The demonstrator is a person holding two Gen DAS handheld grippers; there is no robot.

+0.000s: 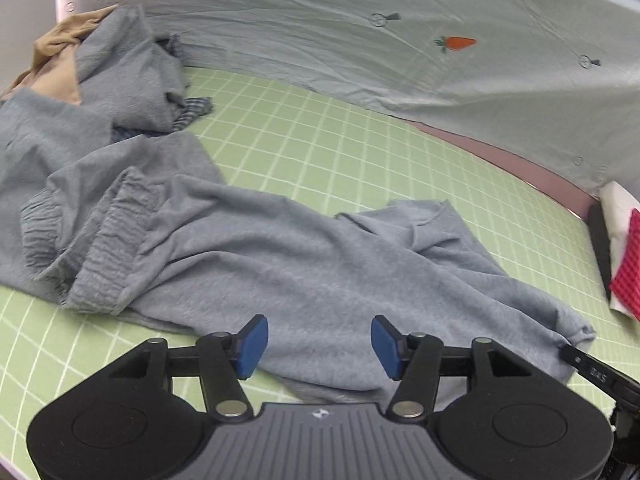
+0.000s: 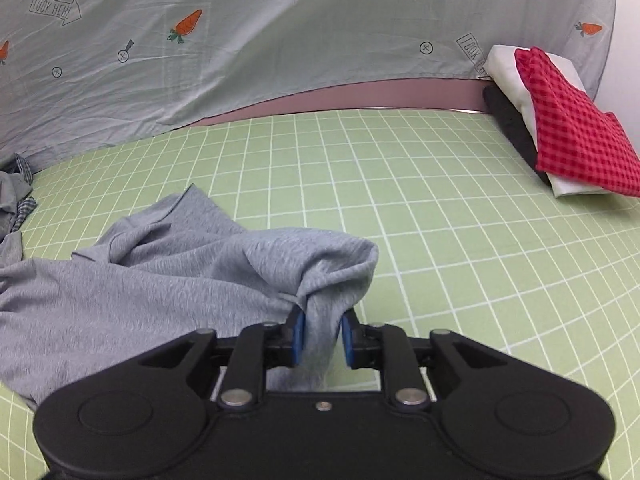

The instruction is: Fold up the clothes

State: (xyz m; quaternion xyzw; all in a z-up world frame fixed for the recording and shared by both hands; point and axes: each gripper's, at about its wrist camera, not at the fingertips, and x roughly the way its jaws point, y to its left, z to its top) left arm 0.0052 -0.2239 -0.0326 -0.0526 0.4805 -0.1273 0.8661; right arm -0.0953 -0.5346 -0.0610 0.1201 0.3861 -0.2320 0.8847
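Grey sweatpants (image 1: 280, 248) lie crumpled across the green grid mat (image 1: 320, 152), with the elastic waistband (image 1: 100, 264) at the left. My left gripper (image 1: 318, 334) hovers just above the pants' near edge, its blue pads (image 1: 252, 344) wide apart and nothing between them. In the right wrist view the same grey fabric (image 2: 160, 280) spreads to the left. One bunched end (image 2: 336, 264) rises and drops between the pads of my right gripper (image 2: 322, 336). Those jaws stand a little apart, and the cloth sits loosely in the gap.
A heap of grey, beige (image 1: 52, 48) and blue checked (image 1: 196, 108) clothes lies at the mat's far left. A folded stack of red checked (image 2: 576, 128), white (image 2: 508, 68) and dark (image 2: 508, 120) cloth sits at the far right. A pale carrot-print sheet (image 2: 240, 40) hangs behind.
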